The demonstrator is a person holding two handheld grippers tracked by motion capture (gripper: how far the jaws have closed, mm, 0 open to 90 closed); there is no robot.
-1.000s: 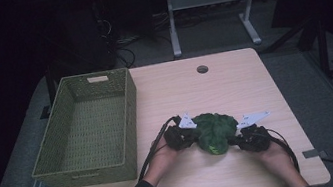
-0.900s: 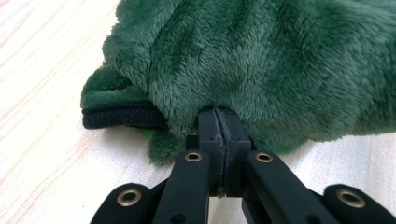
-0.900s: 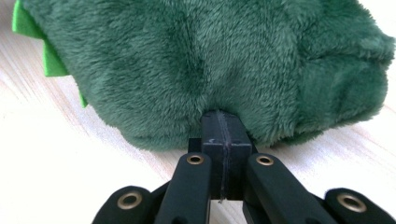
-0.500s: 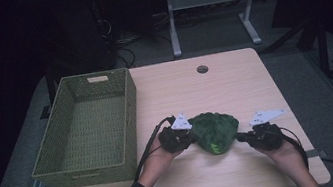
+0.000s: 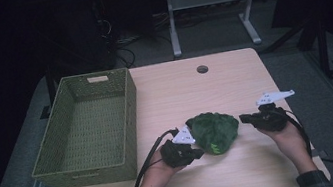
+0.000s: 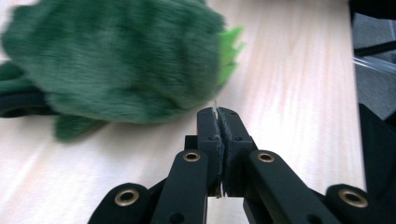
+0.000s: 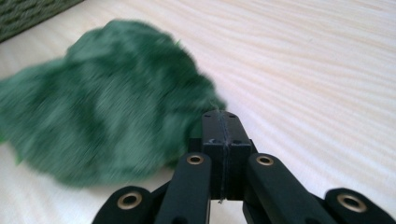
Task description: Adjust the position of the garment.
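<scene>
green plush toy sits free on the table now; left gripper and right gripper back off, jaws clamped empty.

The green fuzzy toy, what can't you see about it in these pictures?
- What animal the green plush toy is: small and dim in the high view.
- Its fur detail: smeared by motion blur in the left gripper view and the right gripper view.
- Its underside: hidden against the table.
- Its left end: cut off by the right gripper view's edge.
</scene>
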